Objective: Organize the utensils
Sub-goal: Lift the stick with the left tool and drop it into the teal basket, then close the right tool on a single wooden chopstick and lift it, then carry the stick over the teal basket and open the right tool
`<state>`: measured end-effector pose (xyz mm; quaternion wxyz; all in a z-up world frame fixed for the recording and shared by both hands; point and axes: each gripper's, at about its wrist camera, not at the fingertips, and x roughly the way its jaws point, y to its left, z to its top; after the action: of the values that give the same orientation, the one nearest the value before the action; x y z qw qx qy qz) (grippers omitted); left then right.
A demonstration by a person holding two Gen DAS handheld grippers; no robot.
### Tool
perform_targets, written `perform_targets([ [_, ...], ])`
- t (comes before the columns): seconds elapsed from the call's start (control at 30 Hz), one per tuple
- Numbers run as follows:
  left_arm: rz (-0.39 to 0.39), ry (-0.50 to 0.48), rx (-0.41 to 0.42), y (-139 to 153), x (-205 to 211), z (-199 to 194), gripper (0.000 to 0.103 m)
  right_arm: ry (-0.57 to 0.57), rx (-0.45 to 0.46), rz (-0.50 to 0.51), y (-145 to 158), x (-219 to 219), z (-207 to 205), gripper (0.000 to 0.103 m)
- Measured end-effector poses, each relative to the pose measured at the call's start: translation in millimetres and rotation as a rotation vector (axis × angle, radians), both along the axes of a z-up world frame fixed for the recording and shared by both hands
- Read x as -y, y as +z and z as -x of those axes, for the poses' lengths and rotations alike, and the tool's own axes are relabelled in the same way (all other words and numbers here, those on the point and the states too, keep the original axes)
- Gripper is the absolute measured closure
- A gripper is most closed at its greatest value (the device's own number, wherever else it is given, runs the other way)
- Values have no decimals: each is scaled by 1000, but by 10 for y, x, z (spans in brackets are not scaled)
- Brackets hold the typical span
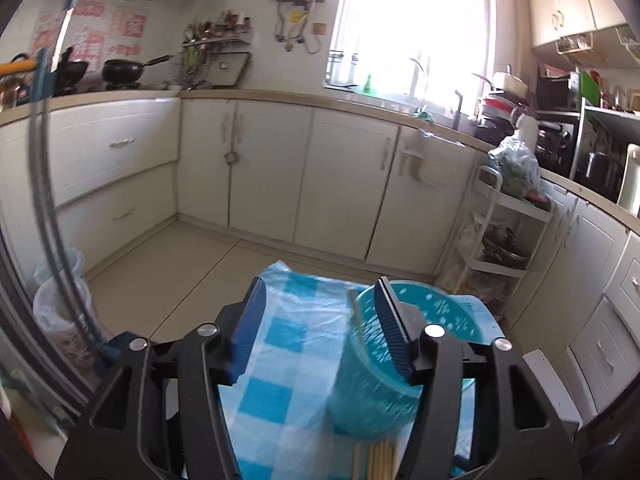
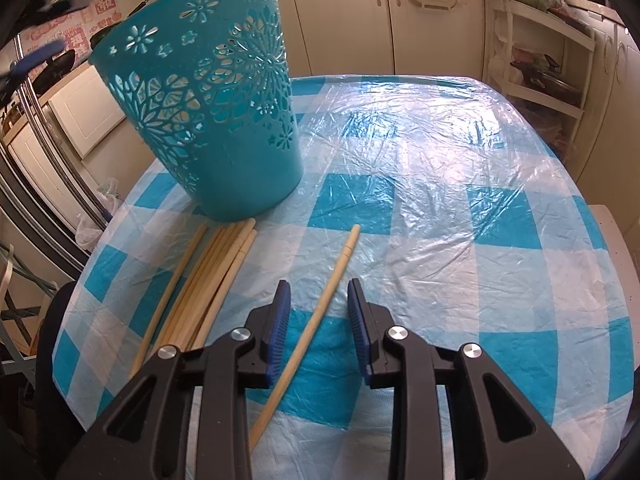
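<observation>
- My right hand-held gripper (image 2: 316, 300) is pointing down at the worktop (image 2: 460, 152), jaws at a narrowish gap and not gripping anything.
- One loose chopstick (image 2: 320, 312) lies flat on the checked cloth right between those blue pads (image 2: 280, 320), clear space on both sides, so no contact that I can see.
- My left hand-held gripper (image 1: 320, 320) is open at a medium width with nothing clamped in it.
- From the left wrist view, the teal basket (image 1: 372, 380) sits just at the right-hand pad (image 1: 394, 332), which overlaps the rim; honestly can't tell if they're touching. The shot's a bit blurry.
- That basket (image 2: 212, 92) stands upright on the worktop near its left edge, cut-out flower pattern all over the walls. Can't see inside it from either camera, so no clue about contents.
- A bundle of chopsticks (image 2: 204, 280) lies on the cloth just in front of the basket's base, tips right up against it, fanned out a little.
- The single chopstick is off to the right of that bundle, near but separate.
</observation>
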<state>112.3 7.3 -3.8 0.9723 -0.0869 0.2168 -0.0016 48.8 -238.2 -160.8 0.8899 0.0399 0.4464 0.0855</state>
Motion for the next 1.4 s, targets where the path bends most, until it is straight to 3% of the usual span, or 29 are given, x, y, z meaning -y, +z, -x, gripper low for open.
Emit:
perform_targets([
  [0.23, 60, 23, -127, -448, -342, 313, 43, 32, -35, 49, 13, -6, -87, 96],
  [0.53, 60, -29, -205, -799, -323, 438, 43, 93, -68, 178, 27, -142, -57, 96],
  [0.73, 55, -39, -243, -893, -327, 467, 43, 8, -48, -3, 148, 80, 110, 97],
  [0.87, 73, -24, -277, -963, -387, 466, 42, -13, 59, -161, 586, 217, 261, 97],
  [1.07, 74, -31, -279, -947, -351, 495, 41, 31, 294, -302, 1473, 108, 236, 97],
  [1.23, 79, -43, -276, -918, -303, 527, 40, 25, 483, -334, 2009, -136, -64, 97],
  [1.4, 84, -45, -272, -910, -295, 572, 38, -59, 636, -273, 2159, -366, -378, 97],
])
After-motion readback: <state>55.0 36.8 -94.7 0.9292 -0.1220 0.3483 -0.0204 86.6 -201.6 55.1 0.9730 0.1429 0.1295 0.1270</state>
